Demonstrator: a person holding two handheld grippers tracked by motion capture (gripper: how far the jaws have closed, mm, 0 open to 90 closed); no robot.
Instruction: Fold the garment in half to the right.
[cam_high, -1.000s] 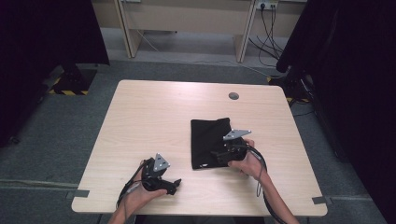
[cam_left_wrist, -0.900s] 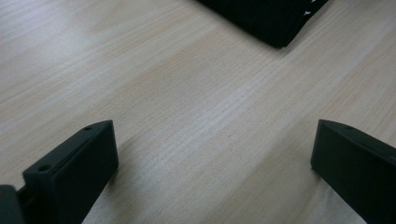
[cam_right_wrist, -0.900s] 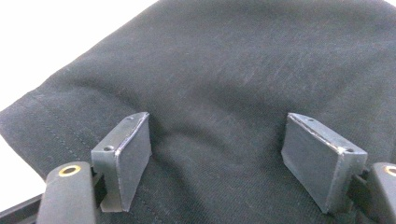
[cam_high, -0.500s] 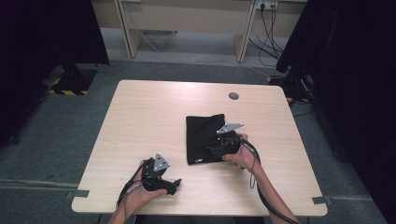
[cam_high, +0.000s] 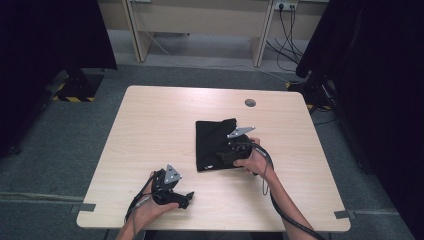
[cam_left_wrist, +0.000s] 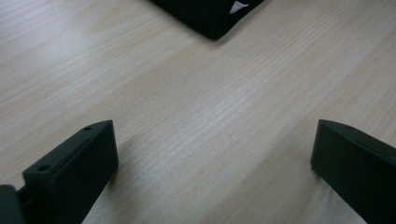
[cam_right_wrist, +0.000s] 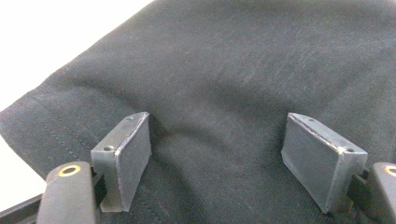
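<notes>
A black folded cloth (cam_high: 212, 142) lies flat right of the wooden table's (cam_high: 150, 125) middle. My right gripper (cam_high: 225, 155) rests on the cloth's near right part, held by a hand. In the right gripper view its jaws stand wide apart with their tips down on the dark fabric (cam_right_wrist: 224, 70), and nothing is pinched between them (cam_right_wrist: 217, 126). My left gripper (cam_high: 186, 199) sits open on bare wood near the front edge, left of the cloth. Its view (cam_left_wrist: 215, 135) shows wood between the jaws and a corner of the cloth (cam_left_wrist: 205, 14) farther off.
A round cable hole (cam_high: 250, 102) sits in the tabletop behind the cloth. Dark curtains (cam_high: 380, 100) hang to the right and back left. Desk legs and cables (cam_high: 290, 30) stand on the grey floor beyond the table.
The right gripper and the black cloth under it have slid together a little to the left across the table. The left gripper has stayed where it was.
</notes>
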